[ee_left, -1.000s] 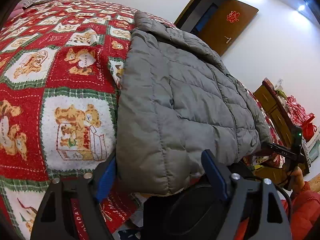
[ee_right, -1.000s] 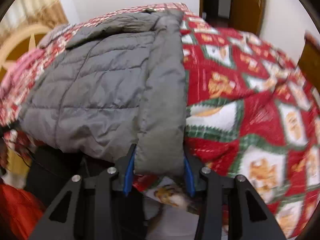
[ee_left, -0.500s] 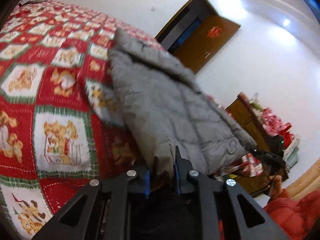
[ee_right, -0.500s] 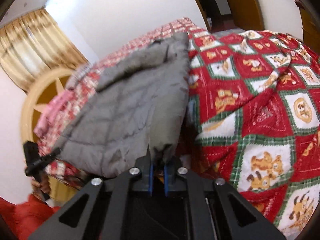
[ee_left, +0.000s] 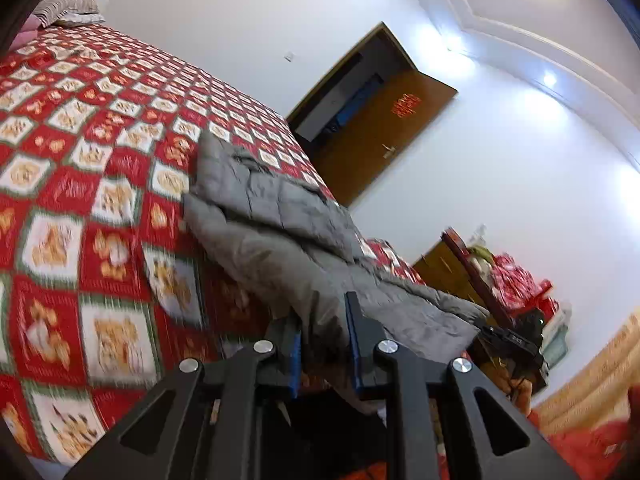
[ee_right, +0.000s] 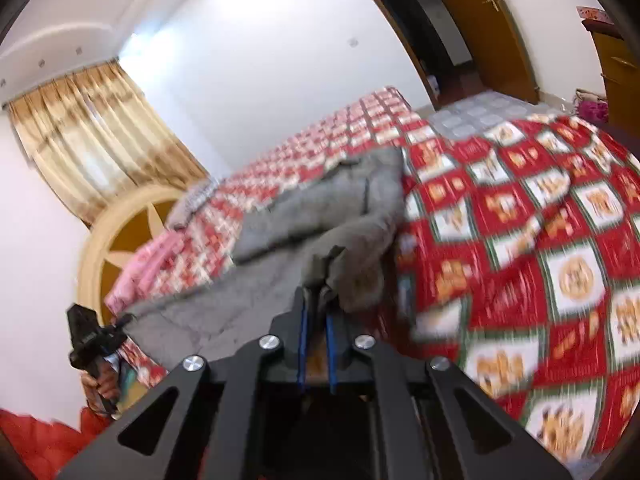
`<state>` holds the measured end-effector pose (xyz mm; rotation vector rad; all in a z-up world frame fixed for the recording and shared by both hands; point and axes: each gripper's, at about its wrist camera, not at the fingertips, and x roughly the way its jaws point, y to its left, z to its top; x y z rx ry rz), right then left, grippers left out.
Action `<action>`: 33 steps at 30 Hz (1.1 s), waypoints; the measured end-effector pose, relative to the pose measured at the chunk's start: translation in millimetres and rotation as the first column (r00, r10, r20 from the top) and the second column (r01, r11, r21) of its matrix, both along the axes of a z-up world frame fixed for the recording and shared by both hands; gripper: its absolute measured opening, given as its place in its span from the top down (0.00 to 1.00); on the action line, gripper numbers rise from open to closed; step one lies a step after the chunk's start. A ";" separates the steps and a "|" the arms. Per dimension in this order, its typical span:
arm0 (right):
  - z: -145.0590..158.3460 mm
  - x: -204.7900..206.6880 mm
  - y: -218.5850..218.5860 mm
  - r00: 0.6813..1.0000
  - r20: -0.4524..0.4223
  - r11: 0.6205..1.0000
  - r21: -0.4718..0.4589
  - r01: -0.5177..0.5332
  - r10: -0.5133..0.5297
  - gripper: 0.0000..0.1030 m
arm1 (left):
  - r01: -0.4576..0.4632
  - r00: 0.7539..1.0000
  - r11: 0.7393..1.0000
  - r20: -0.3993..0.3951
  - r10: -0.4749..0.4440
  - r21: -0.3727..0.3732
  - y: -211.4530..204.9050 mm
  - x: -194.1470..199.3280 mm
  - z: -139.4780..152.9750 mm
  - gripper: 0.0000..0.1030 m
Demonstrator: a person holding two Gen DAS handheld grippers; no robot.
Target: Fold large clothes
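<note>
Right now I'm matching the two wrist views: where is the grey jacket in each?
Left wrist: jacket runs from centre down into the left gripper.
Right wrist: jacket lies centre-left, its hem pinched in the right gripper.
Shared landmark: brown door.

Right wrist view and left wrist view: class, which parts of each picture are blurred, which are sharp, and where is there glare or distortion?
Left wrist view: bedspread and grey jacket smeared near the sharp left tool; ceiling lights flare, the door bows with the fisheye. Right wrist view: bedspread and jacket streaked, right tool crisp, curtain backlit, wall glaring.
</note>
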<state>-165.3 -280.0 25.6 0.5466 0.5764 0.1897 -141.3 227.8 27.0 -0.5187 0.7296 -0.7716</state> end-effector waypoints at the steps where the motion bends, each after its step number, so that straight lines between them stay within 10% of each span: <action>1: 4.7 6.0 -2.6 1.000 0.011 1.000 0.006 0.004 -0.004 0.90 | -0.014 1.000 1.000 -0.008 0.014 -0.003 0.7 7.5 4.1 0.83; 18: 32.5 155.2 -39.7 0.992 0.042 0.992 0.052 0.114 -0.116 0.90 | -0.200 0.973 0.973 -0.098 0.211 0.113 -31.0 163.5 28.0 0.82; 33: 7.4 277.6 -52.6 0.970 -0.019 0.964 -0.119 0.237 -0.240 0.92 | -0.326 0.919 0.915 -0.147 0.366 0.238 -57.4 274.1 -9.0 0.83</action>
